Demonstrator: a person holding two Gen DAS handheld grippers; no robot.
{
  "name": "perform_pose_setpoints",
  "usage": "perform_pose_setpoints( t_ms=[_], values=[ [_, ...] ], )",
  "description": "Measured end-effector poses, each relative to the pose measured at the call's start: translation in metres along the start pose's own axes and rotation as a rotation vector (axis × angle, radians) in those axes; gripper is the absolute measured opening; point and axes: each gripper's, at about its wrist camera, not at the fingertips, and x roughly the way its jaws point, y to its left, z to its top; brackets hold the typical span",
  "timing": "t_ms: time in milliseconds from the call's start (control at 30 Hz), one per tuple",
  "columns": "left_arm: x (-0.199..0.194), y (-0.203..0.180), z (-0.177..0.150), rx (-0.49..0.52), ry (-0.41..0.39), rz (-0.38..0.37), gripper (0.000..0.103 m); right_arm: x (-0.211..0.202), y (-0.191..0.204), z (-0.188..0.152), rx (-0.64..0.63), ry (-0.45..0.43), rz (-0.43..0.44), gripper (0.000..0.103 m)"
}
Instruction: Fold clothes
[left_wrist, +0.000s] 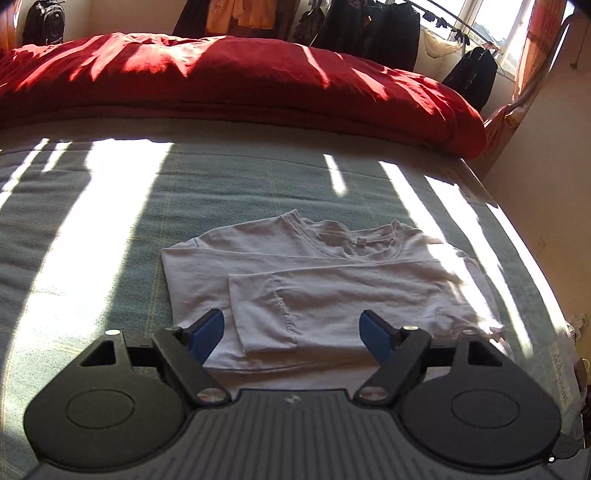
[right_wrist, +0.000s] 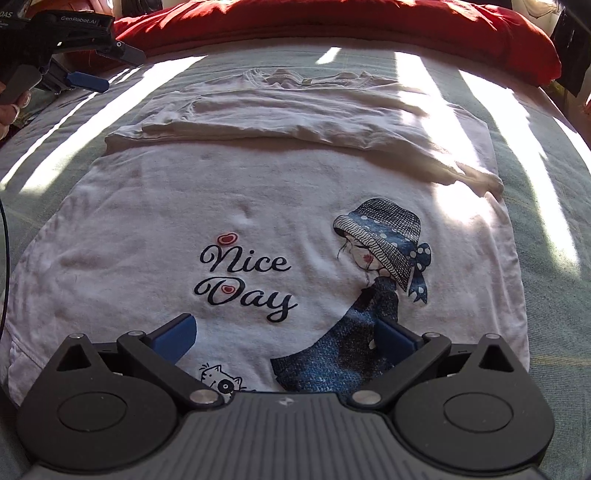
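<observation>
— Sunlight stripes the bed, grey-green cover in front, red duvet bunched along the far edge. Where does the shirt sit?

— The white shirt lies flat in the middle of the bed, collar toward the duvet, hem toward the near edge. Its sleeves are folded across the chest, and the printed half with "Nice Day" is spread out nearest the person. So its long axis runs from the near edge to the far one.

— And from the tools?

— It lies straight ahead of and below the right hand-held gripper, which hangs just over the hem, tilted steeply down, jaws spread wide with nothing between them; whether the blue pads touch the cloth I cannot tell.

— The other one?

— The left hand-held gripper is also spread and empty. In the right wrist view it sits high, near the bed's far left corner, clear of the cloth.

— Which is nearer?

— The right, by a good way. I judge the next fold brings hem up to collar, so the left must come down to the hem's left corner first.
</observation>
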Motion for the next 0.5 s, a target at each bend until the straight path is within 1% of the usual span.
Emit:
perform_pose_setpoints(
  t_ms=[67, 200, 300, 333, 400, 500],
  values=[
    [-0.023, -0.019, -0.007, 0.061, -0.009, -0.010, 0.080, -0.020, -0.005, -0.001, 0.022, -0.029, 0.027, 0.103],
    [-0.066, -0.053, -0.023, 0.175, -0.029, -0.033, 0.081, -0.058, -0.012, -0.002, -0.033, -0.075, -0.009, 0.103],
    [-0.089, -0.069, -0.034, 0.247, -0.026, -0.031, 0.084, -0.083, -0.019, -0.002, -0.065, -0.098, -0.022, 0.103],
    [-0.094, -0.073, -0.039, 0.266, -0.020, -0.029, 0.087, -0.090, -0.021, -0.002, -0.069, -0.103, -0.015, 0.103],
    [-0.092, -0.078, -0.055, 0.271, 0.014, -0.036, 0.088, -0.096, -0.023, -0.003, -0.071, -0.108, 0.019, 0.103],
    [-0.071, -0.079, -0.091, 0.233, 0.083, -0.038, 0.088, -0.086, -0.028, -0.010, -0.003, -0.091, 0.118, 0.103]
  ],
)
